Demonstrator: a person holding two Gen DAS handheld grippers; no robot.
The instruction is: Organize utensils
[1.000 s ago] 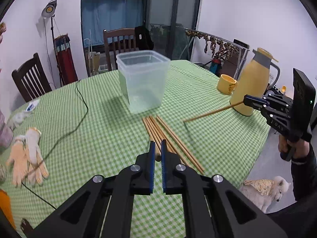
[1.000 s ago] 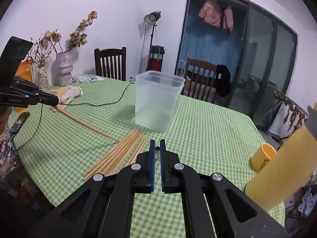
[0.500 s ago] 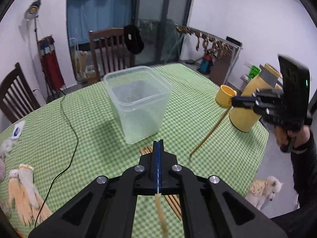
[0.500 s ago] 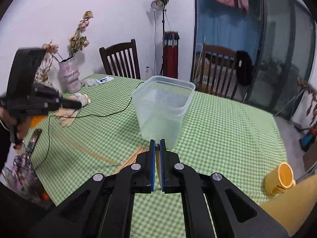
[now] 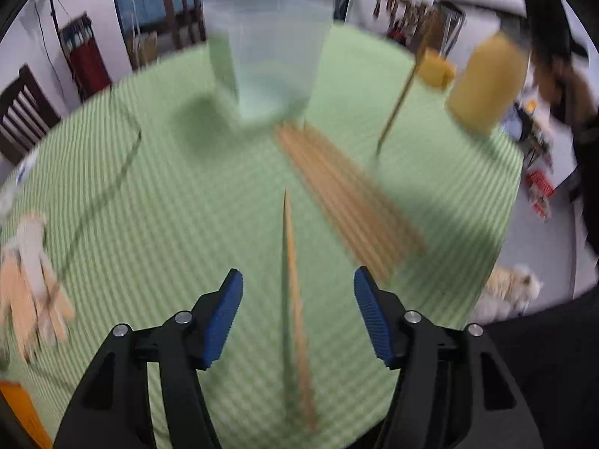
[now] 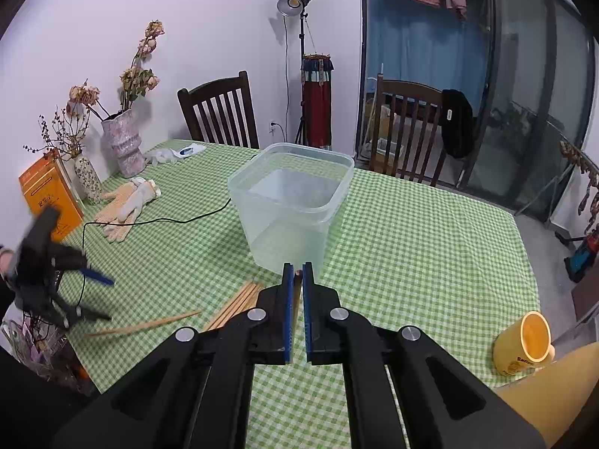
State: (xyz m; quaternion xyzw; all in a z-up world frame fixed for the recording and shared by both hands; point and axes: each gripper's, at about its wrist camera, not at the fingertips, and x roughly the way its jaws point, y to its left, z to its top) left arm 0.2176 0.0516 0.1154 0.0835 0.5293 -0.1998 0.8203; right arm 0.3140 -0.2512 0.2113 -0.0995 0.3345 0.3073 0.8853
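Between the left tool's (image 5: 295, 299) opening jaws, one loose chopstick (image 5: 294, 299), untouched; right tool (image 6: 295, 273) clamped on another chopstick (image 6: 297, 292).

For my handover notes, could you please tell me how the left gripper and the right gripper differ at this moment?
The left gripper has its jaws apart and opening, with a loose chopstick between them, untouched by the pads; the right gripper is shut on another chopstick. The left gripper looks blurred; the right gripper looks sharp. Both are black with blue pads, over the green checked table.
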